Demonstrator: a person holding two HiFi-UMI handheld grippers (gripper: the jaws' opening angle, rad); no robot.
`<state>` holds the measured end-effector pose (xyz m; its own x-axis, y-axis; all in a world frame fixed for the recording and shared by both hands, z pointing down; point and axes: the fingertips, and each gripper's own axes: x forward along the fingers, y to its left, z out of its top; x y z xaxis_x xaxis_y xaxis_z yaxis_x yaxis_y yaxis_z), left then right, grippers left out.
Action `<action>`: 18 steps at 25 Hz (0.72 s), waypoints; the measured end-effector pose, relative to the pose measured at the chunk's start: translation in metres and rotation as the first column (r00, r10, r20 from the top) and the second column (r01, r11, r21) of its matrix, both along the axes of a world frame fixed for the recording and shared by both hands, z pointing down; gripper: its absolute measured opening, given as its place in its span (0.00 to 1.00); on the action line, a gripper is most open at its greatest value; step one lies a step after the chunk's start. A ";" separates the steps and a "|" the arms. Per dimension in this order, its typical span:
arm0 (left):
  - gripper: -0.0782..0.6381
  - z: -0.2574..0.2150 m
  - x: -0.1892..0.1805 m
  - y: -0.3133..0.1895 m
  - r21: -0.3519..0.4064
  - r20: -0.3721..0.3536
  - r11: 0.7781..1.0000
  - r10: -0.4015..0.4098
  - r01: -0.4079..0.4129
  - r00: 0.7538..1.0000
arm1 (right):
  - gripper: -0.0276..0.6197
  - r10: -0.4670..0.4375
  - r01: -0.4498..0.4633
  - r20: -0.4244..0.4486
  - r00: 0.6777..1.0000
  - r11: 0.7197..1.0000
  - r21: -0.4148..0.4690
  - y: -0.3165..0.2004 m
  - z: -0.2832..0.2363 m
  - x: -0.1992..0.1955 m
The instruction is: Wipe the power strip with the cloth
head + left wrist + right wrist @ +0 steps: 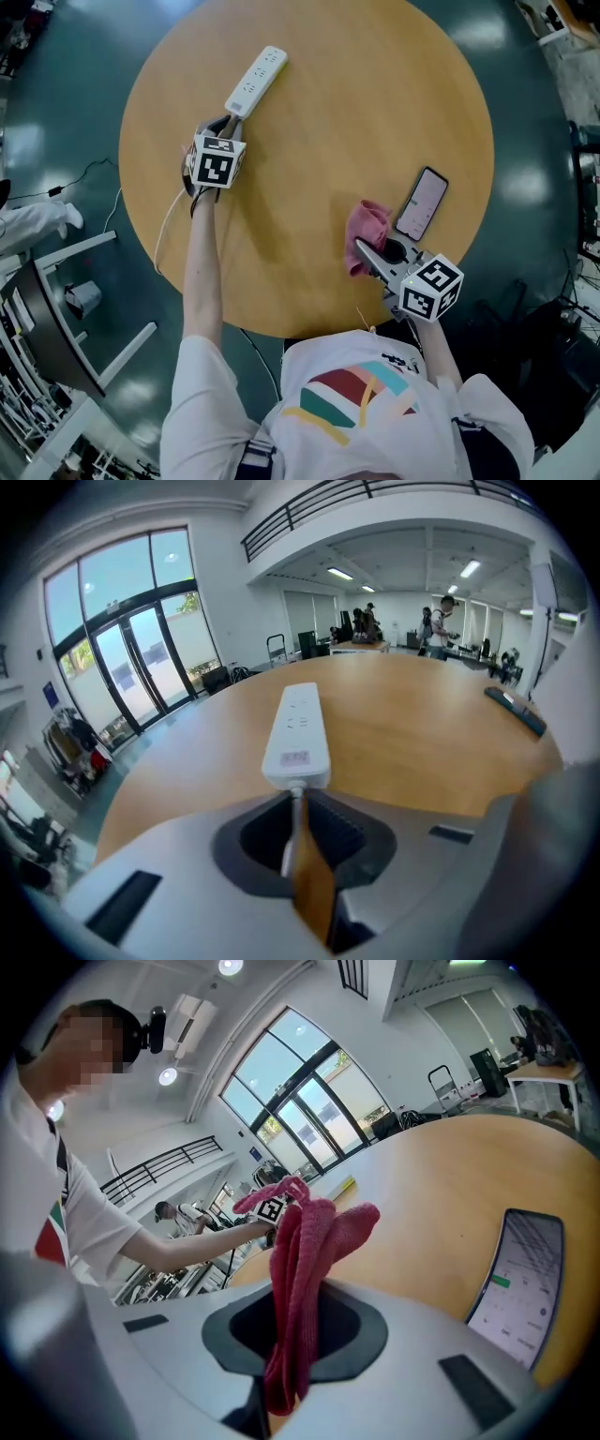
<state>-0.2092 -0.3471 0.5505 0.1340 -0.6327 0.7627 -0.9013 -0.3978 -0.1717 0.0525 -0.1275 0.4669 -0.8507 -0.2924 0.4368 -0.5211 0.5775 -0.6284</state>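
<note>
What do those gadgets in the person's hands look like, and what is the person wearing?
The left claw and right claw are pale grey shells with dark pads set in a dark hollow. Each carries a white cube printed with black square markers. The person wears a white short-sleeved T-shirt with coloured stripes on the front.

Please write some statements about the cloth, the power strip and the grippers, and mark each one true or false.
1. The right gripper holds the pink cloth. True.
2. The cloth lies on the power strip. False: it is far from it, near the phone.
3. The phone screen is lit. True.
4. The left gripper grips the power strip's body. False: its jaws stand apart around the cable at the strip's end.
</note>
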 end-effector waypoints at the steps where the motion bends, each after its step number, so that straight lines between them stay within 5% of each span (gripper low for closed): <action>1: 0.22 0.000 -0.001 -0.001 0.006 0.026 1.000 0.017 -0.017 1.000 | 0.10 -0.005 0.005 -0.008 1.000 1.000 0.002 0.000 0.003 -0.001; 9: 0.21 -0.003 0.040 0.051 -0.013 0.032 0.989 0.145 -0.145 0.989 | 0.10 -0.050 0.049 0.019 0.999 0.999 0.024 0.010 -0.012 -0.021; 15: 0.21 -0.002 0.086 0.158 -0.038 0.079 0.931 0.365 -0.363 0.928 | 0.10 -0.139 0.139 0.005 0.990 0.989 0.044 0.018 -0.022 -0.041; 18: 0.21 -0.003 0.102 0.197 -0.031 0.078 0.919 0.394 -0.392 0.916 | 0.10 -0.173 0.173 -0.012 0.985 0.984 0.050 0.015 -0.019 -0.050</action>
<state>-0.1068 -0.1502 0.5480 0.3067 -0.5303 0.7904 -0.6549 -0.7201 -0.2290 0.0029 -0.1125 0.4477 -0.8873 -0.1632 0.4313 -0.4150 0.6905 -0.5925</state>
